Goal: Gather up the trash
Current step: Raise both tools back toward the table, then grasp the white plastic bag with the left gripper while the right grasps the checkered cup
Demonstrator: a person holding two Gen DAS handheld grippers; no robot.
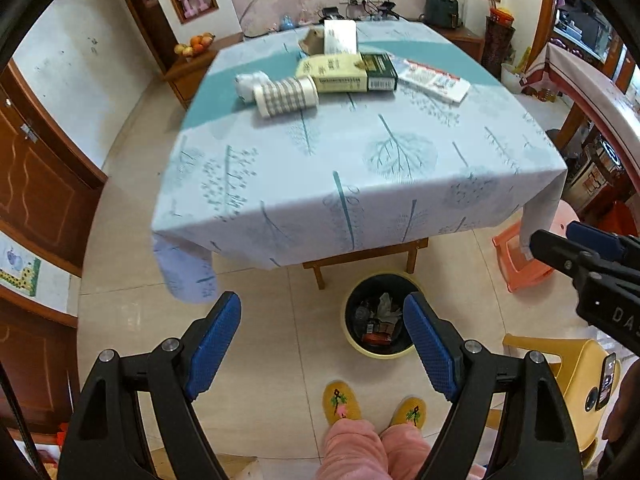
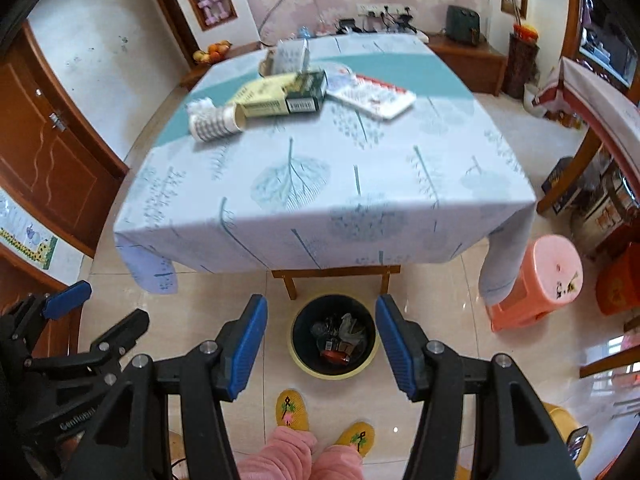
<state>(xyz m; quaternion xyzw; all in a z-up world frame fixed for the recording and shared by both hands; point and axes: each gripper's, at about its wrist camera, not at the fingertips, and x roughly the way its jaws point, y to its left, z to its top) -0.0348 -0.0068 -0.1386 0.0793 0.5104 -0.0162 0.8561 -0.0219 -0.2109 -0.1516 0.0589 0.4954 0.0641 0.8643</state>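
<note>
Trash lies at the far side of the table (image 1: 360, 184): a checked paper cup (image 1: 286, 95) on its side, crumpled white paper (image 1: 250, 83), a yellow box (image 1: 332, 73), a dark green box (image 1: 381, 72) and a white-red flat packet (image 1: 434, 80). They also show in the right wrist view: cup (image 2: 216, 122), yellow box (image 2: 264, 98), green box (image 2: 306, 94), packet (image 2: 374, 96). A dark bin (image 1: 380, 320) (image 2: 334, 336) holding trash stands on the floor by the table's near edge. My left gripper (image 1: 322, 340) and right gripper (image 2: 322, 344) are open and empty, held above the floor near the bin.
A pink stool (image 2: 536, 284) and a yellow chair (image 1: 568, 376) stand to the right. A white carton (image 1: 340, 36) stands at the table's far edge. My slippered feet (image 1: 372, 404) are below the bin. Wooden doors (image 1: 36, 184) are on the left.
</note>
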